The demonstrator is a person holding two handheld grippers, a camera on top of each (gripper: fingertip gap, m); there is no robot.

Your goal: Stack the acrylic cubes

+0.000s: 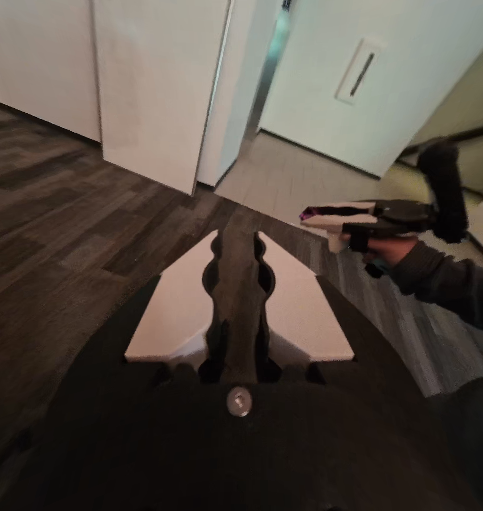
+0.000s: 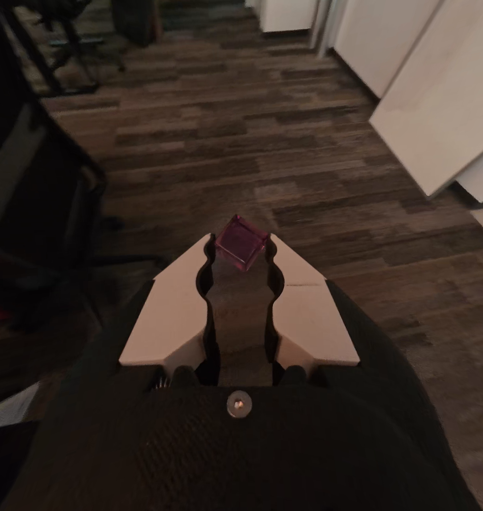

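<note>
Right gripper (image 2: 240,235): clenched on a small translucent purple cube (image 2: 240,243); both dark wavy pads (image 2: 270,249) press its sides at the very tips.
Purple cube, position: held in the air over the floor, turned corner-up, one corner poking out past the fingertips; the rest of the channel between the fingers behind it is bare. In the left wrist view only a purple sliver shows at the tip of that gripper (image 1: 306,215).
Left gripper (image 1: 236,235): released, fingers a narrow way apart with only floor seen between them; the grasp is bare.
Relation of the two: the right gripper sits to the right of the left one and well apart, pointing leftward across its front, carried by a hand (image 1: 389,251) in a dark ribbed sleeve (image 1: 442,282).
Containers: white cabinets (image 1: 146,83) stand along the wall, doors shut; contents cannot be told.
Floor (image 2: 234,124): dark carpet in mixed brown and grey strips below both grippers; a paler floor strip (image 1: 290,171) begins beyond a straight edge ahead of the left gripper.
Edges: a cabinet corner (image 1: 193,190) stands near the left fingertips' line; a white panel with a slot handle (image 1: 359,74) lies farther right.
Left side, right wrist view: dark chair legs and furniture (image 2: 55,55), blurred.
Open room: carpet directly ahead of the right gripper, between furniture and cabinets.
</note>
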